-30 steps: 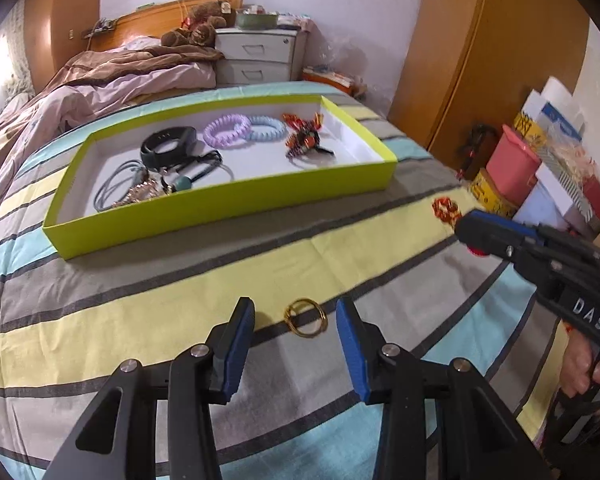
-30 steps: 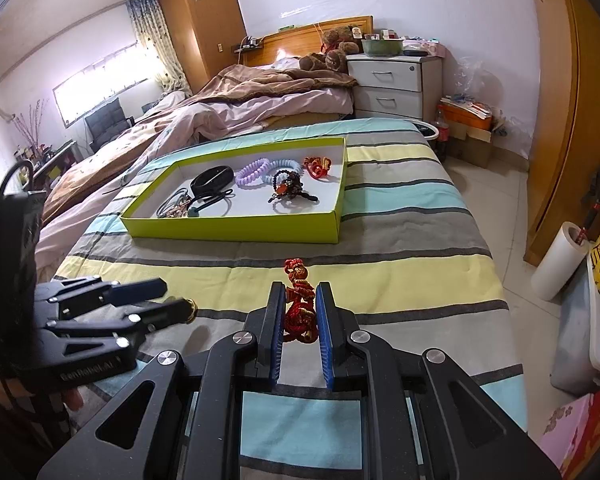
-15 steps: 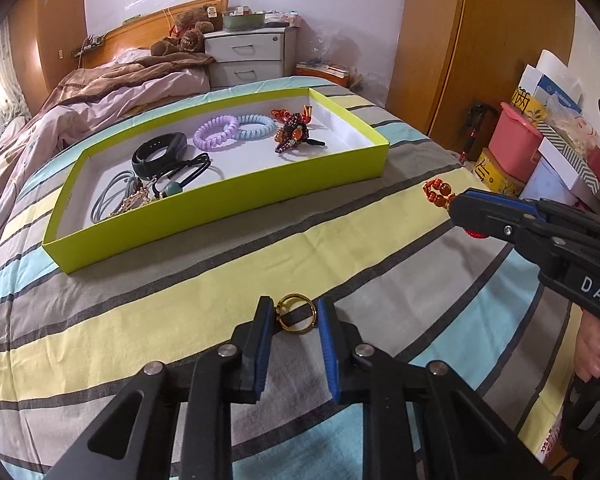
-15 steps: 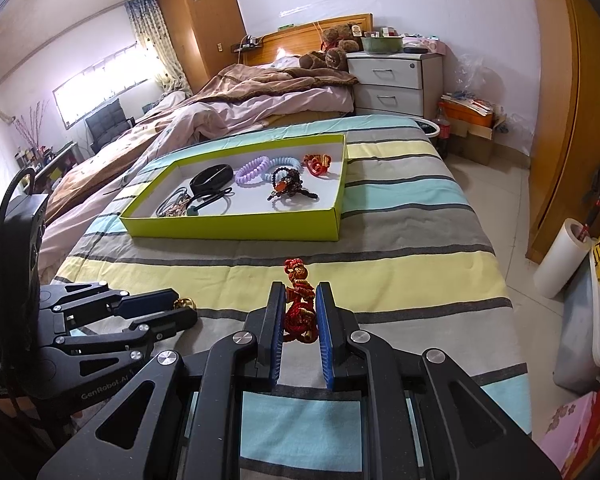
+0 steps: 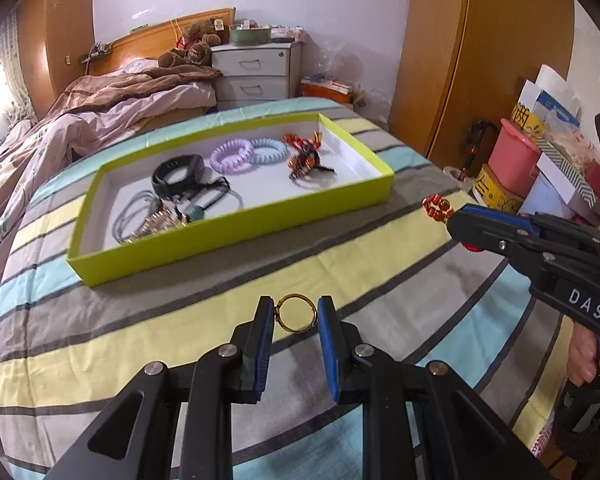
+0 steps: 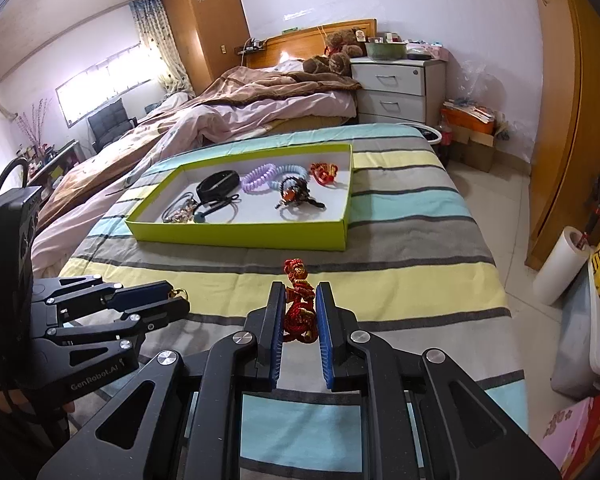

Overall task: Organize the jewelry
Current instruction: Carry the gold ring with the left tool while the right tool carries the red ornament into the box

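Observation:
My left gripper (image 5: 296, 314) is shut on a gold ring (image 5: 295, 313), held just above the striped bedspread; the same gripper (image 6: 180, 300) shows at the left of the right wrist view with the gold ring (image 6: 179, 291) at its tips. My right gripper (image 6: 300, 300) is shut on a red beaded bracelet (image 6: 298, 304), also seen as a red beaded bracelet (image 5: 438, 208) poking from the right gripper (image 5: 456, 224) in the left wrist view. Farther back lies a lime-green box (image 5: 228, 236) (image 6: 236, 236) holding a black band, coiled hair ties and other pieces.
The striped bedspread (image 5: 180, 320) covers the bed. A rumpled brown blanket (image 6: 260, 92) lies behind the box, with a white nightstand (image 6: 396, 84) beyond. Boxes and a pink tub (image 5: 516, 156) stand off the bed's right side. A paper roll (image 6: 560, 268) stands on the floor.
My left gripper's jaws closed around the gold ring and lifted it slightly off the bedspread. The right gripper kept still with the red bracelet.

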